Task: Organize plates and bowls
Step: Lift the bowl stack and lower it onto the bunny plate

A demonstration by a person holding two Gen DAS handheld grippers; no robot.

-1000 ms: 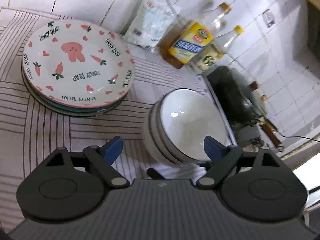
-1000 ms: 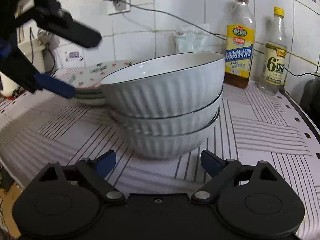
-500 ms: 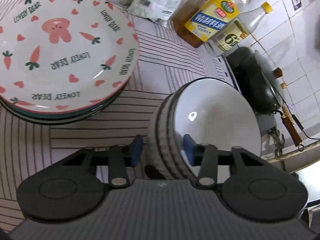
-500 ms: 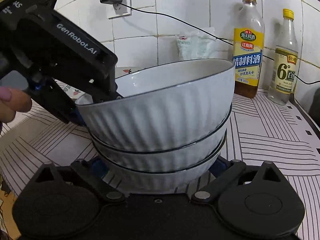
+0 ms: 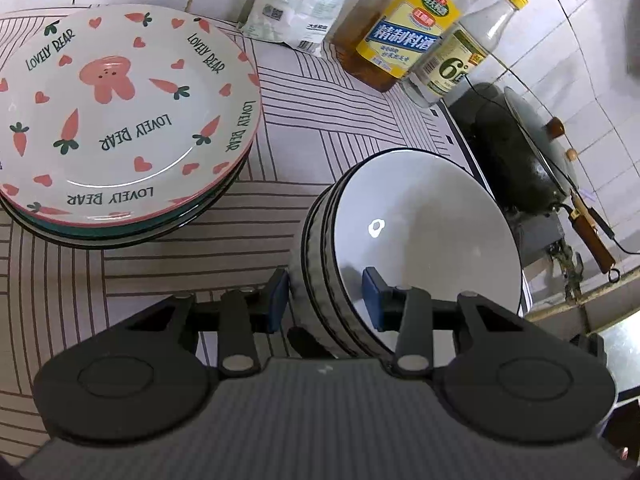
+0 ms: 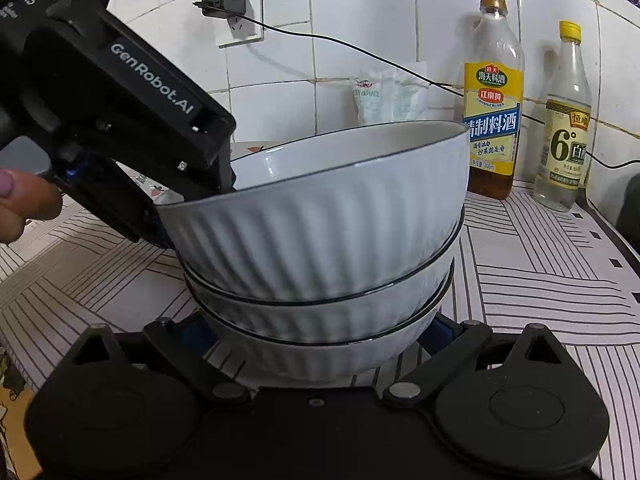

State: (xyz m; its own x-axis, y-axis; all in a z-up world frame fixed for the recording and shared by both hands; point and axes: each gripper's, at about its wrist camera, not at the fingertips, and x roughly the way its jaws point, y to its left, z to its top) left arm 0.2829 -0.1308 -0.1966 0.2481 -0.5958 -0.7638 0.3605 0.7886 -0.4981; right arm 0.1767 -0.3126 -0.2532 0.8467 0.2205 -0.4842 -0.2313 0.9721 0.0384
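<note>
Since a second ago the left gripper (image 5: pixel 325 299) has dropped onto the bowl stack (image 6: pixel 320 248) at frame centre, fingers closed across its rims. Right gripper (image 6: pixel 320 334) fingers gape wide around the bottom bowl, perhaps touching. Plates (image 5: pixel 120 120) sit stacked upper left; bowls look unmoved.

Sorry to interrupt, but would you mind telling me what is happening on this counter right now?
A person is tidying dishes with two handheld grippers. The left gripper has just closed over the rim of the stack of ribbed white bowls, one pad outside, one inside. The right gripper straddles the stack's base, jaws wide; whether it touches is unclear. The stack of carrot-print plates sits untouched beside it.
</note>
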